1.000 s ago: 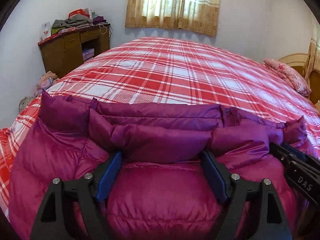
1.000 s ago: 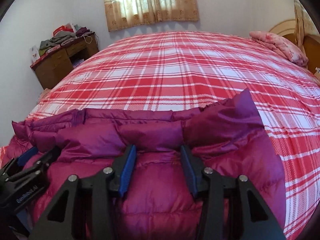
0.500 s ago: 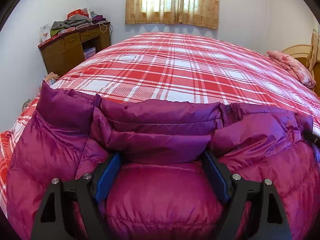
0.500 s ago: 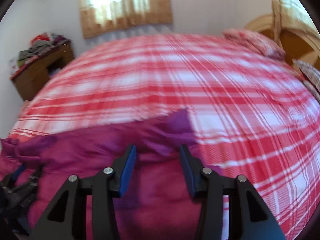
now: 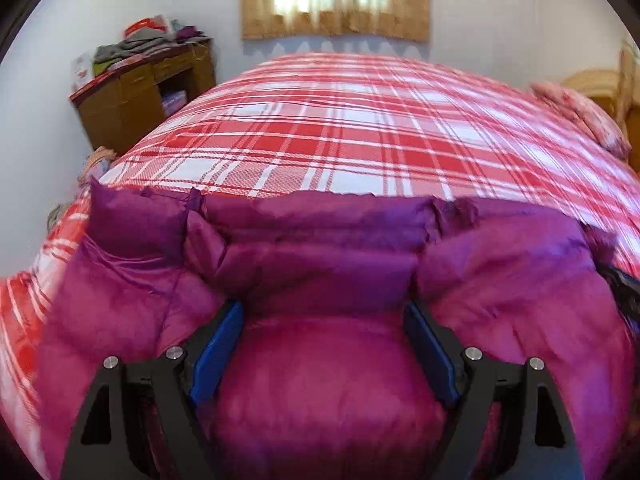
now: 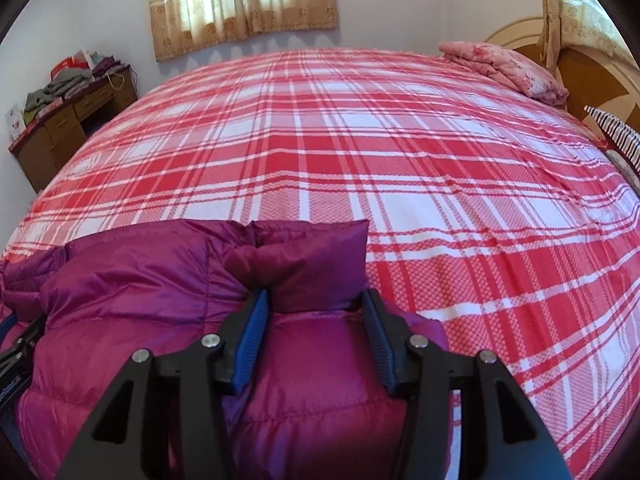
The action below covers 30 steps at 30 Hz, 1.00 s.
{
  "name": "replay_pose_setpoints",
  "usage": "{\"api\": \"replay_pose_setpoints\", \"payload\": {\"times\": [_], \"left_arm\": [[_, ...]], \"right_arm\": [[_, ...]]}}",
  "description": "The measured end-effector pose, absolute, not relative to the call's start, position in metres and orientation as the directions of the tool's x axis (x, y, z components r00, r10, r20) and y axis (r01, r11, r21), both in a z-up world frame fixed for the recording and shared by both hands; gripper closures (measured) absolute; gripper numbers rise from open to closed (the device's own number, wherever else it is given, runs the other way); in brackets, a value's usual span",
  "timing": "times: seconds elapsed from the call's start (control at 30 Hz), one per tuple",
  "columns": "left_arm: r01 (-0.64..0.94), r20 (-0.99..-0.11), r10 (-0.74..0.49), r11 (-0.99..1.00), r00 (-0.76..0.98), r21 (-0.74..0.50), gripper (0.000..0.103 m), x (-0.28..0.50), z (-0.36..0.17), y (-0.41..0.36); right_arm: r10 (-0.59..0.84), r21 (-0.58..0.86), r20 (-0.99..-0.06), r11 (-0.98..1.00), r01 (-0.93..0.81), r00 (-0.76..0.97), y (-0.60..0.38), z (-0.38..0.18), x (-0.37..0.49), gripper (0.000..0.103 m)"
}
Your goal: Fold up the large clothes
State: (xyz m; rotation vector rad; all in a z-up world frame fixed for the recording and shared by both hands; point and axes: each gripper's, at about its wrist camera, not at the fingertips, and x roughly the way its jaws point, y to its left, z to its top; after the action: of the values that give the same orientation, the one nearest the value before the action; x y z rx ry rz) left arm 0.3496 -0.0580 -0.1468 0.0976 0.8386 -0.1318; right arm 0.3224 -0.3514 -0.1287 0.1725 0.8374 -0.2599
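Observation:
A puffy magenta down jacket (image 5: pixel 328 380) lies at the near edge of a bed with a red and white plaid cover (image 5: pixel 360 132). My left gripper (image 5: pixel 324 312) has its jaws set wide around a thick fold of the jacket's purple edge and grips it. My right gripper (image 6: pixel 314 300) grips the jacket's (image 6: pixel 132 280) right corner fold between its blue pads (image 6: pixel 252 336). The other gripper (image 6: pixel 16 356) shows at the far left of the right wrist view.
A wooden desk (image 5: pixel 144 96) piled with clothes stands at the left wall. A folded pink quilt (image 6: pixel 504 68) lies by the wooden headboard (image 6: pixel 592 76) at the right. A curtained window (image 6: pixel 240 0) is on the far wall.
My right gripper has swung to the right along the jacket's edge, toward its right corner. The jacket's edge has shifted further onto the bed. The left gripper keeps its hold.

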Motion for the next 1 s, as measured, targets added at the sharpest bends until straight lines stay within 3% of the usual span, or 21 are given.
{"api": "replay_pose_setpoints", "payload": {"times": [0.07, 0.1, 0.27, 0.4, 0.5, 0.6, 0.77, 0.93, 1.0], "left_arm": [[0.17, -0.734, -0.084, 0.985, 0.674, 0.043, 0.02, 0.333, -0.131, -0.047], [0.166, -0.714, -0.087, 0.985, 0.695, 0.042, 0.02, 0.319, -0.122, -0.036], [0.072, -0.664, -0.065, 0.997, 0.745, -0.018, 0.02, 0.267, -0.102, 0.017], [-0.072, -0.636, -0.002, 0.993, 0.772, -0.091, 0.02, 0.232, -0.107, 0.058], [-0.107, -0.642, -0.056, 0.971, 0.764, -0.212, 0.02, 0.219, -0.121, 0.08], [-0.104, -0.679, -0.084, 0.967, 0.73, -0.231, 0.02, 0.223, -0.139, 0.081], [-0.069, -0.687, -0.227, 0.924, 0.691, -0.375, 0.02, 0.231, -0.164, 0.077], [-0.055, -0.638, -0.294, 0.882, 0.712, -0.468, 0.02, 0.227, -0.167, 0.074], [-0.039, -0.612, -0.333, 0.858, 0.718, -0.512, 0.025, 0.225, -0.165, 0.073]], "right_arm": [[-0.156, 0.079, -0.71, 0.951, 0.298, 0.686, -0.351, -0.108, 0.3, 0.074], [-0.142, 0.099, -0.675, 0.955, 0.28, 0.724, -0.345, -0.095, 0.286, 0.078], [-0.043, 0.061, -0.556, 0.994, 0.092, 0.83, -0.275, -0.053, 0.235, 0.078], [0.098, 0.119, -0.582, 0.992, -0.034, 0.807, -0.22, -0.072, 0.233, 0.079], [0.112, 0.108, -0.634, 0.993, -0.056, 0.765, -0.195, -0.104, 0.243, 0.081], [0.112, 0.124, -0.678, 0.992, -0.037, 0.727, -0.189, -0.136, 0.252, 0.08], [0.083, 0.067, -0.676, 0.996, -0.052, 0.733, -0.185, -0.149, 0.255, 0.082], [0.046, 0.004, -0.636, 0.998, -0.056, 0.771, -0.178, -0.156, 0.248, 0.082], [0.037, -0.005, -0.626, 0.999, -0.051, 0.779, -0.177, -0.157, 0.245, 0.082]]}}
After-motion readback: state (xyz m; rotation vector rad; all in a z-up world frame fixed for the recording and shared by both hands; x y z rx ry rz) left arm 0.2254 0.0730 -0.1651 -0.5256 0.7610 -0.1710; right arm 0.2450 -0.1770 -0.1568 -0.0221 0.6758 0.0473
